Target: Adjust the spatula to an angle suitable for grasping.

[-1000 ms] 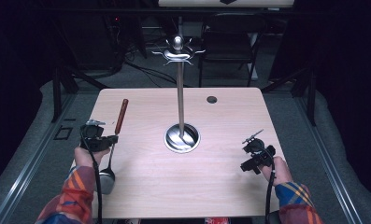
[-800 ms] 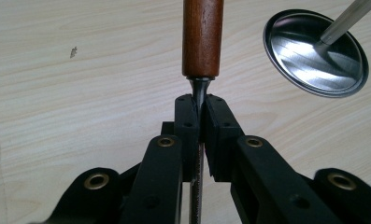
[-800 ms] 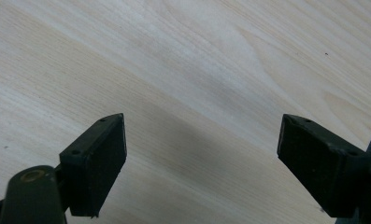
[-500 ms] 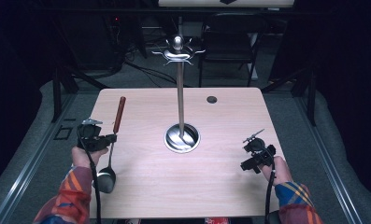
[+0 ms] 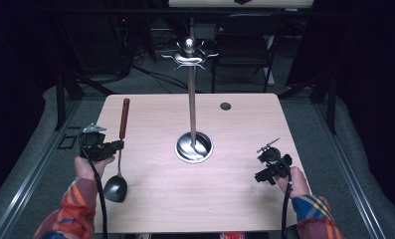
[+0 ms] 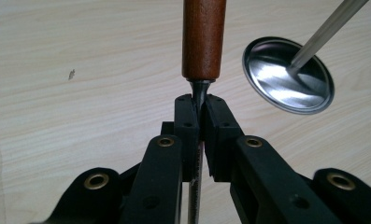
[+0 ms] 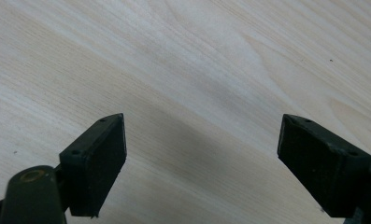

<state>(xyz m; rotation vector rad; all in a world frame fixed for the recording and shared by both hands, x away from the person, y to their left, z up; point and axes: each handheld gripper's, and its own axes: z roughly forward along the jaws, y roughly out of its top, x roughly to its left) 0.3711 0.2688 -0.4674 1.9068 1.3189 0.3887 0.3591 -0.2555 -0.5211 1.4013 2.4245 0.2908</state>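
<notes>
A pale wooden table (image 5: pixel 185 199) carries one ladle, one metal stand and one small dark round hole, with two hand-held grippers over it. The left gripper (image 5: pixel 116 146), near the table's left edge, is clamped tight on the thin metal shaft of the ladle (image 5: pixel 121 149), just below its reddish-brown wooden handle; the left gripper view shows the two black pads (image 6: pixel 188 122) pressed against the shaft from either side. The handle points toward the far left corner, and the dark bowl lies toward the near left corner, close to the person's plaid sleeve. Whether the ladle rests on the table or hangs just above it is hard to make out. The stand (image 5: pixel 192 99) rises upright from a round shiny base at the table's centre, topped by a knob and a ring of hooks (too small and dim to count). The hole (image 5: pixel 225 106) sits near the far edge, right of the stand. The right gripper (image 5: pixel 258 177), near the right edge and well apart from the ladle, has its jaws spread wide with bare table between them; its right jaw is cut off by the frame.
</notes>
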